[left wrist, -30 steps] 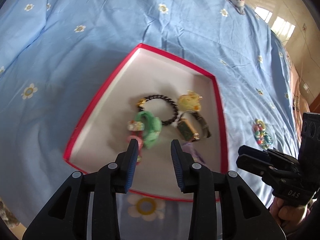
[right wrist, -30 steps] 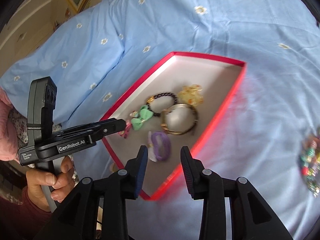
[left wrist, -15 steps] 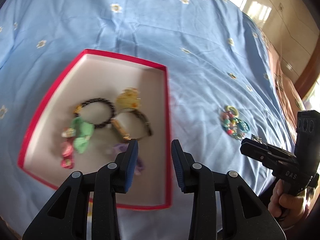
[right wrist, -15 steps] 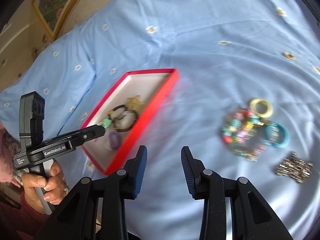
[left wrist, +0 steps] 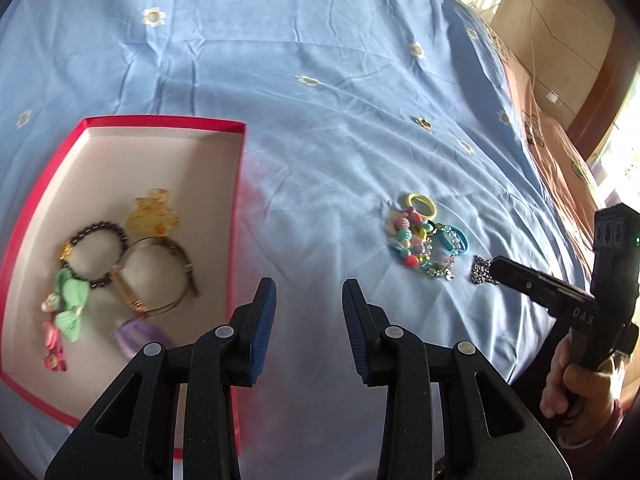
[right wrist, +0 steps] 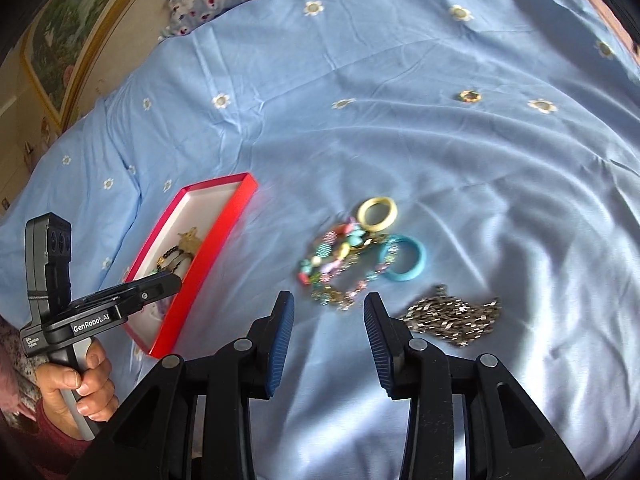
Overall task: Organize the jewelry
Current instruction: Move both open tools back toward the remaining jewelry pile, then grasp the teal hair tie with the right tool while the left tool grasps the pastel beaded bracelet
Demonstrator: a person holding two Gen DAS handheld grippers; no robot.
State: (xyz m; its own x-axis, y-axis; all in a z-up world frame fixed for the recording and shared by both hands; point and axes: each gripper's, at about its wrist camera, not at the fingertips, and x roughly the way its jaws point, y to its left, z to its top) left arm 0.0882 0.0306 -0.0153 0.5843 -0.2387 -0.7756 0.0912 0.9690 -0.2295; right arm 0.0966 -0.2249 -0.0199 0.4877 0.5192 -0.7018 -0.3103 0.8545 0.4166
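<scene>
Now that both grippers have swung away from the red box [left wrist: 236, 208], jaws apart and empty, the right gripper [right wrist: 328, 320] hovers near the bead pile [right wrist: 344, 264], probably next.

Box [left wrist: 236, 184] on the bedspread [left wrist: 340, 92], bracelets [left wrist: 132, 264] inside; loose jewelry pile [left wrist: 424, 236] well right.

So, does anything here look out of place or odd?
Yes. A small ornament lies alone on the blue sheet, far from the box and from the pile of bracelets. A silver chain also lies bunched beside that pile. Nothing looks broken. Both grippers are open and empty.
</scene>
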